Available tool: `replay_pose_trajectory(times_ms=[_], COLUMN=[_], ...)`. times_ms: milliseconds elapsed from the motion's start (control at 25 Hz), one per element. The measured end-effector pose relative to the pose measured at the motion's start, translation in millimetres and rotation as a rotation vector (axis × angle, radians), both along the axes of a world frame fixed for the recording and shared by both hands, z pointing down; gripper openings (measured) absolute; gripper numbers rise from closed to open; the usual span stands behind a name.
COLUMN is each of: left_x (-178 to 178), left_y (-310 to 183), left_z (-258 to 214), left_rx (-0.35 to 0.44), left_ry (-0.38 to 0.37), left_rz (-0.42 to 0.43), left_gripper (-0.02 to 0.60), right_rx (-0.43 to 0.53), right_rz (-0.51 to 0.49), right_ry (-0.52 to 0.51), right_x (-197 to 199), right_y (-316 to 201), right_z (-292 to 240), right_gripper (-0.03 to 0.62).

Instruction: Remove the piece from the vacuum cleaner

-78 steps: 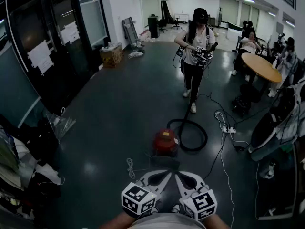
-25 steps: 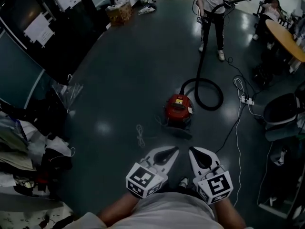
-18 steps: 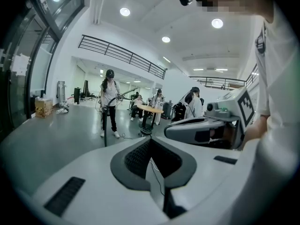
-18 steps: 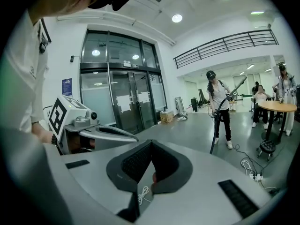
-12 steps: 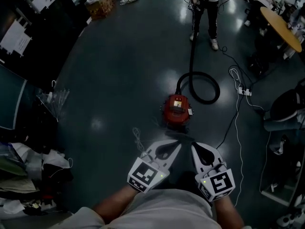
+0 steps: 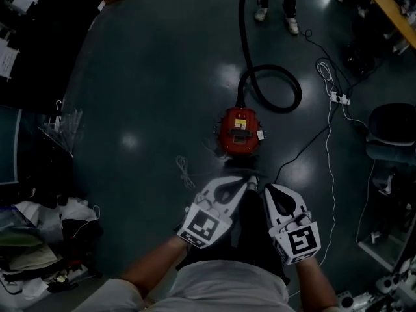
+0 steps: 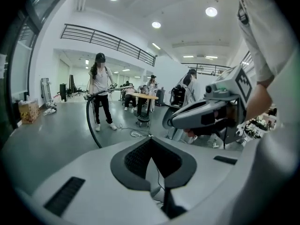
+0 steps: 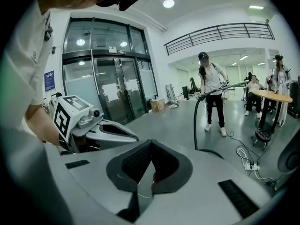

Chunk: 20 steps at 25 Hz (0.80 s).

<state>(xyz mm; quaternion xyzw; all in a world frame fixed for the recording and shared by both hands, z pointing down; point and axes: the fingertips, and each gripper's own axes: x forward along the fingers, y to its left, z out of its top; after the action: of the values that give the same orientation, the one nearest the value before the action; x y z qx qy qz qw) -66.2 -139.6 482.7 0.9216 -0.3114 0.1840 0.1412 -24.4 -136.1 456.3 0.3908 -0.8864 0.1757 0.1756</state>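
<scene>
On the dark floor (image 6: pixel 149 77) at twelve o'clock, the round red canister vacuum cleaner (image 6: pixel 239 130), black hose (image 6: pixel 270 86) attached, now lies nearer than a second ago, probably within reach of the left gripper (image 6: pixel 239 184) and right gripper (image 6: pixel 270 190), both pressed together and empty.

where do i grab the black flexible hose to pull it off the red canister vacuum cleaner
Probably the black flexible hose right where it enters the red canister vacuum cleaner, at its far end. Come from above with jaws across the tube: the canister sits on the floor and the hose coils away beyond it.
</scene>
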Motion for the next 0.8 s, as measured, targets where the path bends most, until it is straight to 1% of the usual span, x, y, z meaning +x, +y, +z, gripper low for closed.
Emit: replay_pose_trajectory(times_ms=[160,240,360,480,600,680,800], left_x=[10,14,19,19,17,16,18], left_y=[-17,-23,-32,-30,-19,-10,3], left_z=[77,123,203,293,374,416,462], left_rx=[0.005,0.0,-0.02,-0.057,-0.106,-0.128,-0.157], left_ry=[-0.034,-0.053,-0.093,-0.167,-0.251,-0.294,-0.332], left_rz=[0.051,0.076,0.113,0.177,0.262,0.325,0.398], left_gripper=[0.006,0.006,0.006,0.007,0.011,0.05,0.118], right_rx=[-0.04,-0.062,-0.128,-0.168,-0.179,-0.194,-0.199], right_rz=[-0.038,-0.051,-0.053,-0.067,-0.075,-0.073,-0.085], right_ry=[0.034,0.049,0.09,0.116,0.106,0.103,0.101], right_x=[1,4,12,18,17,15,13], right_y=[-24,-33,-41,-41,-37,-35,-33], right_z=[83,130,205,262,299,321,344], right_gripper=[0.014,0.014,0.014,0.014,0.014,0.014,0.014])
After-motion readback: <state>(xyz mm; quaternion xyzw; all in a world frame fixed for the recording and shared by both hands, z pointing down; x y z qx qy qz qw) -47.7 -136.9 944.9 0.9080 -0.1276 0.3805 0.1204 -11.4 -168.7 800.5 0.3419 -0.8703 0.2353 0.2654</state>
